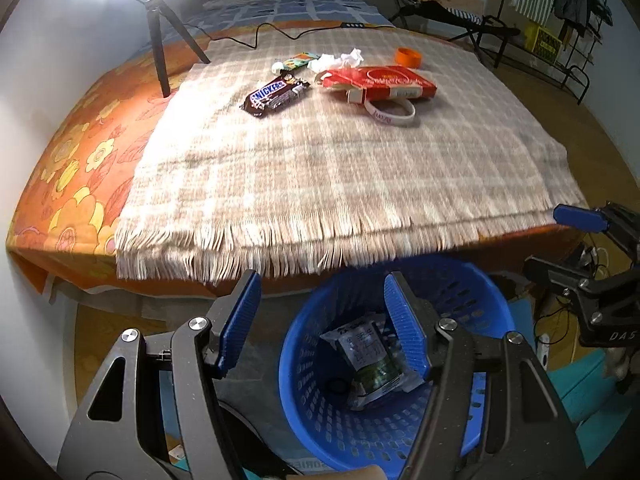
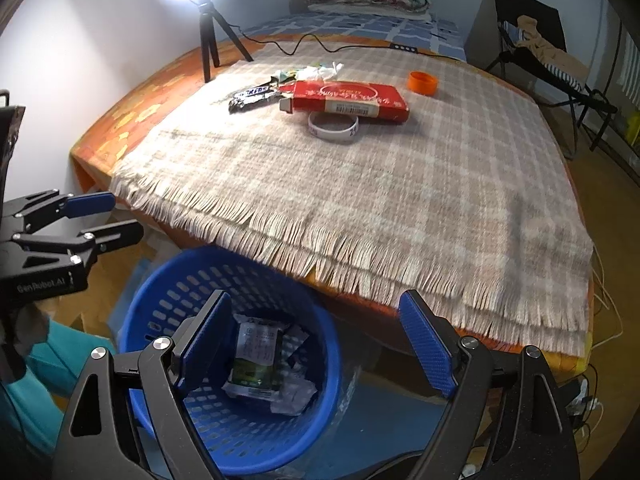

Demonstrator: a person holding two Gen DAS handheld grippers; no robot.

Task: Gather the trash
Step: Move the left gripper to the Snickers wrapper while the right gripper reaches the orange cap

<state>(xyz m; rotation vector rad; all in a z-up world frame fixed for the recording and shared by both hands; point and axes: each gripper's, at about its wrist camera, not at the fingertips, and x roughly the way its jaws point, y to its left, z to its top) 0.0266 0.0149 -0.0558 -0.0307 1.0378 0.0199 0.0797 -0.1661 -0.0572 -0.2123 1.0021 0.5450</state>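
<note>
Both grippers are held over a blue perforated basket (image 1: 480, 300) that stands on the floor at the foot of the bed. The left gripper (image 1: 322, 320) is seen with its jaws spread wide and nothing between them; the right gripper (image 2: 316, 346) is likewise spread and unloaded. Inside the basket, a green-and-white wrapper (image 2: 256, 360) is observed lying on crumpled paper scraps. On the plaid fringed blanket (image 2: 400, 200), further items are noted well apart from the basket: a Snickers wrapper (image 1: 276, 94), a red carton (image 1: 380, 82) with an open end flap, a white wristband (image 1: 394, 114) touching the carton's near edge, crumpled tissue (image 1: 340, 60) behind the carton, and an orange cap (image 1: 409, 57) to one side. A tripod (image 2: 210, 36) stands at the blanket's far corner.
</note>
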